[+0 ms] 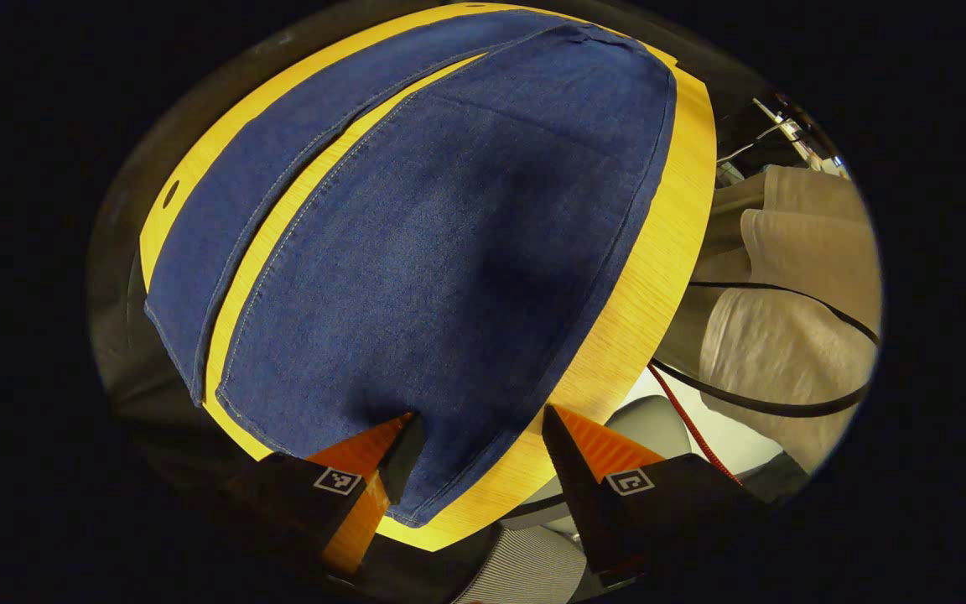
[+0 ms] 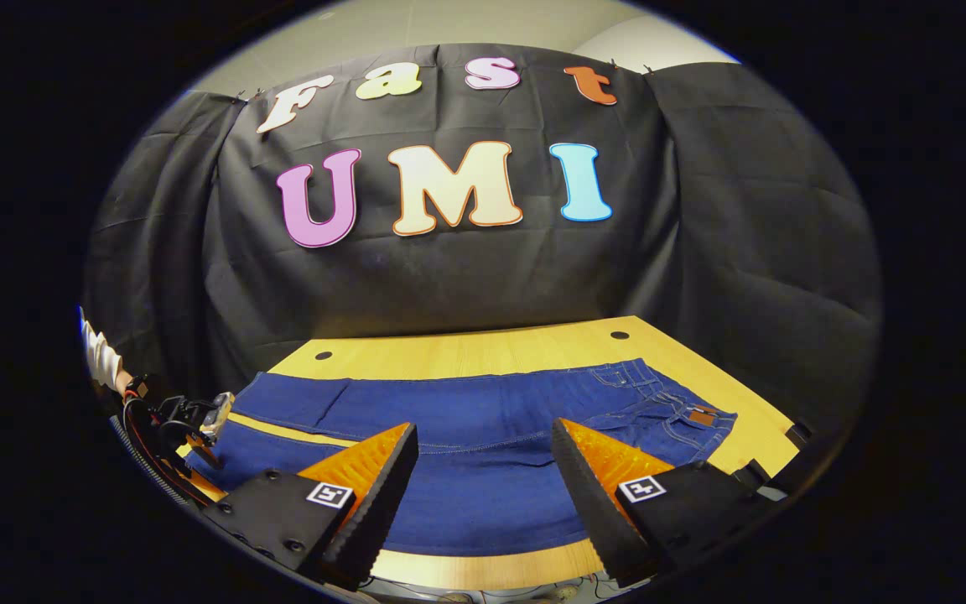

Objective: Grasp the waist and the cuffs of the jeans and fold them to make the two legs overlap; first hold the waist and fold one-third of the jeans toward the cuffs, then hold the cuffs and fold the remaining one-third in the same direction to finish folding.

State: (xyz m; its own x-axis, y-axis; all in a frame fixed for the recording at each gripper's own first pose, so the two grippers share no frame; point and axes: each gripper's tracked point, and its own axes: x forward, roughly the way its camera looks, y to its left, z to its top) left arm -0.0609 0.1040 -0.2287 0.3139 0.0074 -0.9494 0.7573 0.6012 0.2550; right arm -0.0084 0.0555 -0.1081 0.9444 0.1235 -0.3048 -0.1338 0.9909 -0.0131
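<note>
Blue jeans [image 2: 483, 403] lie flat on a yellow wooden table [image 2: 466, 348], the two legs side by side with a strip of table between them. The waist [image 2: 684, 411], with its brown patch, is at the right in the right gripper view. In the left gripper view the near leg [image 1: 449, 252] runs away from me and its cuff [image 1: 416, 512] lies at the table's edge. My left gripper [image 1: 479, 424] is open, low over that cuff, its left finger on the denim. My right gripper [image 2: 483, 436] is open above the jeans' near side, holding nothing. The left gripper [image 2: 189, 419] also shows at the far left, held by a sleeved hand [image 2: 101, 356].
The black cloth wall [image 2: 483, 268] closes off the back of the table. A person in beige clothing [image 1: 785, 335] stands at the table's edge, with black and red cables [image 1: 684, 403] hanging there. Small round holes [image 2: 619, 335] mark the tabletop near the back.
</note>
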